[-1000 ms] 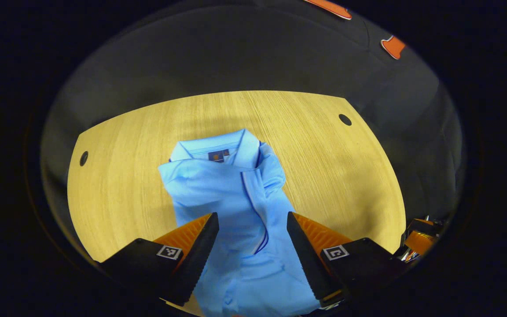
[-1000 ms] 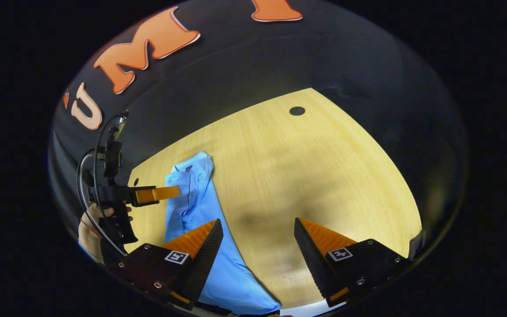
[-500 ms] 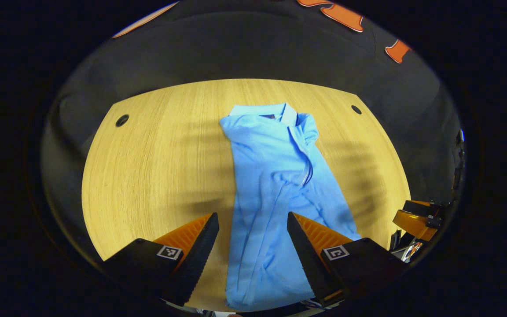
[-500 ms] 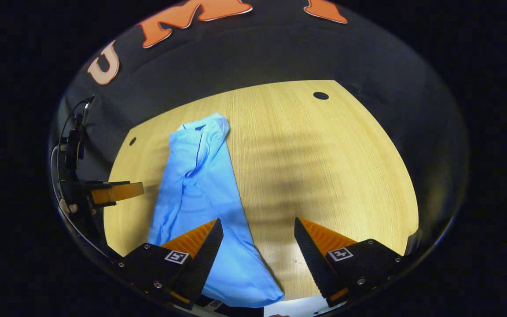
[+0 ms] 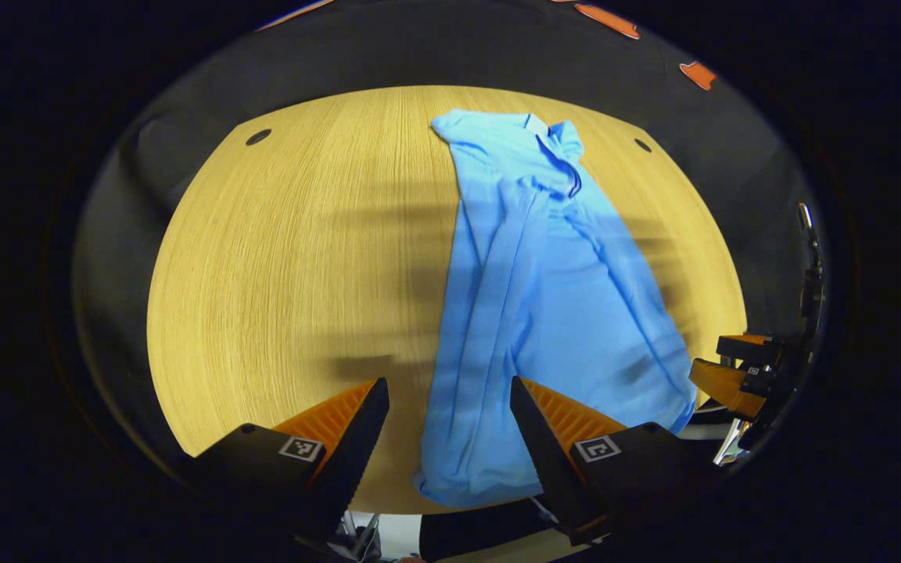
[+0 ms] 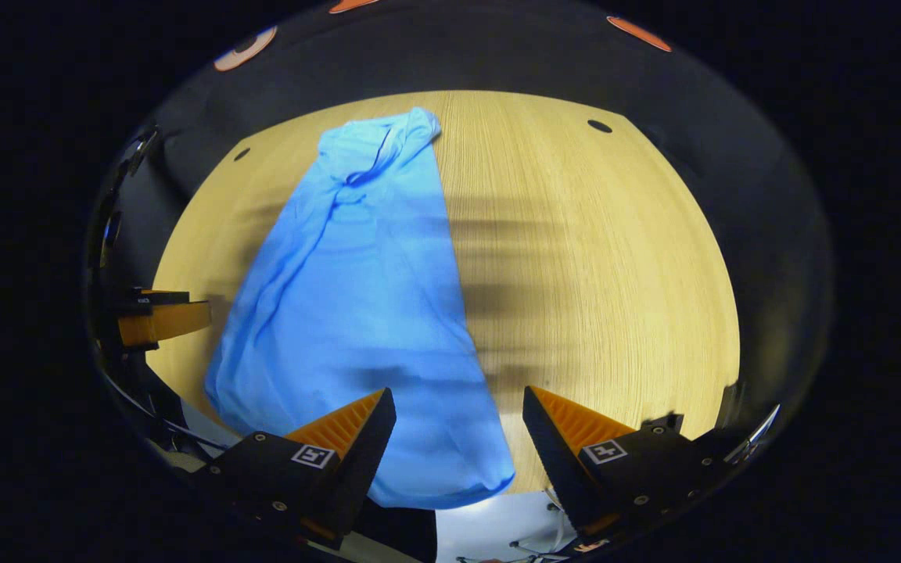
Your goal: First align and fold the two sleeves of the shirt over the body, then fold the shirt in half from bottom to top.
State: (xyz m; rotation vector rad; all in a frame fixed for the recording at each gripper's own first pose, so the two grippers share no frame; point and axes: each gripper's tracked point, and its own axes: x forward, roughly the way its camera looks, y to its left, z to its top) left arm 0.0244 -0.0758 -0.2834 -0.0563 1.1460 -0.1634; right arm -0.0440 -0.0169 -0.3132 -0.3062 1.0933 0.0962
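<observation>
Item: shirt (image 5: pixel 552 313), light blue, lying lengthwise on the wooden counter (image 5: pixel 286 274). Sleeves lie folded in over the body, giving a long narrow shape with lengthwise creases. Collar end far from both tongs; hem end nearest them, reaching the counter's near edge.

Left tongs (image 5: pixel 449 438): wide open, nothing between the fingers, held above the near edge of the counter. The shirt's hem corner lies below and between the fingers, its left edge running forward from there; most of the cloth spreads ahead and to the right of these tongs. No contact with the cloth can be made out.

Right tongs (image 6: pixel 458 438): wide open, empty, likewise above the near edge. The shirt's other hem corner (image 6: pixel 450 469) lies below and between the fingers; the body (image 6: pixel 357 297) extends ahead and to the left.

Cross-sightings: the right tongs appear at the far right edge of the left gripper view (image 5: pixel 732 379), just beside the hem; the left tongs at the far left edge of the right gripper view (image 6: pixel 161 320), near the cloth's edge.

Counter: pale wood grain, small dark round holes (image 5: pixel 257 137) near its far corners.
</observation>
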